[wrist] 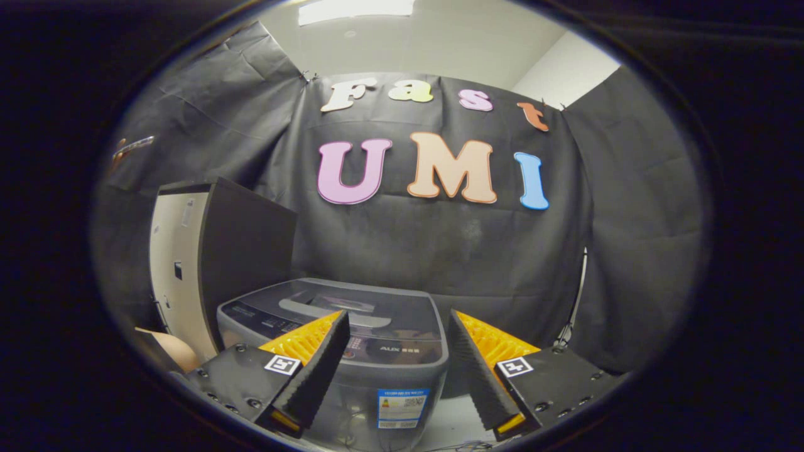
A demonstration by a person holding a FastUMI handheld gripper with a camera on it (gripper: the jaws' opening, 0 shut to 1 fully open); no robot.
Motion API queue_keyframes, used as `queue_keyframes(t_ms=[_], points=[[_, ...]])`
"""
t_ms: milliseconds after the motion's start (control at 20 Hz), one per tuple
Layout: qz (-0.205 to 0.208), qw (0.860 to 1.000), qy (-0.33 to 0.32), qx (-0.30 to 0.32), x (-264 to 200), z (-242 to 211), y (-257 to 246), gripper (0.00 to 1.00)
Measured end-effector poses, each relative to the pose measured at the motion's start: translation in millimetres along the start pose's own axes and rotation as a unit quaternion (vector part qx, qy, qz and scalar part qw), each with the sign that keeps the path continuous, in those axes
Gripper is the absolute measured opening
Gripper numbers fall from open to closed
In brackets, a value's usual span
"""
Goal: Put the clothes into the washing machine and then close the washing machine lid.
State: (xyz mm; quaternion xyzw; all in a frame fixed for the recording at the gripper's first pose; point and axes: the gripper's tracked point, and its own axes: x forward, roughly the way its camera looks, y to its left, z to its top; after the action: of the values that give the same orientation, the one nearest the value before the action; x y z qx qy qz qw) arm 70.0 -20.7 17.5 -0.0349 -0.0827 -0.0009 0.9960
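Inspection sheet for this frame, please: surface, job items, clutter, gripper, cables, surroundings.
Surface: pale floor strip beside the machine.
Job's things: grey top-loading washing machine with a dark glossy lid, lid down; clothes: nothing seen.
Clutter: tan rounded object low beside the cabinet, unidentifiable.
Gripper: gripper open, fingers spread and holding nothing, machine beyond them.
Cables: thin dark cables on the floor below the machine; another hangs against the wall cloth.
Surroundings: tall cabinet with dark side and cream front next to the machine; black cloth wall; white ceiling.
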Motion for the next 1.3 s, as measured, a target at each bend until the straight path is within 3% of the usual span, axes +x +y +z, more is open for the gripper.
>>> queue_keyframes(t_ms=[500,950,1300], points=[[-0.016,0.996,0.059,0.058,-5.8,-26.0,6.0,0.98],[-0.034,0.990,0.128,0.036,-8.8,-54.8,-2.3,0.98],[-0.020,0.994,0.094,0.059,-16.6,-40.1,1.2,0.97]])
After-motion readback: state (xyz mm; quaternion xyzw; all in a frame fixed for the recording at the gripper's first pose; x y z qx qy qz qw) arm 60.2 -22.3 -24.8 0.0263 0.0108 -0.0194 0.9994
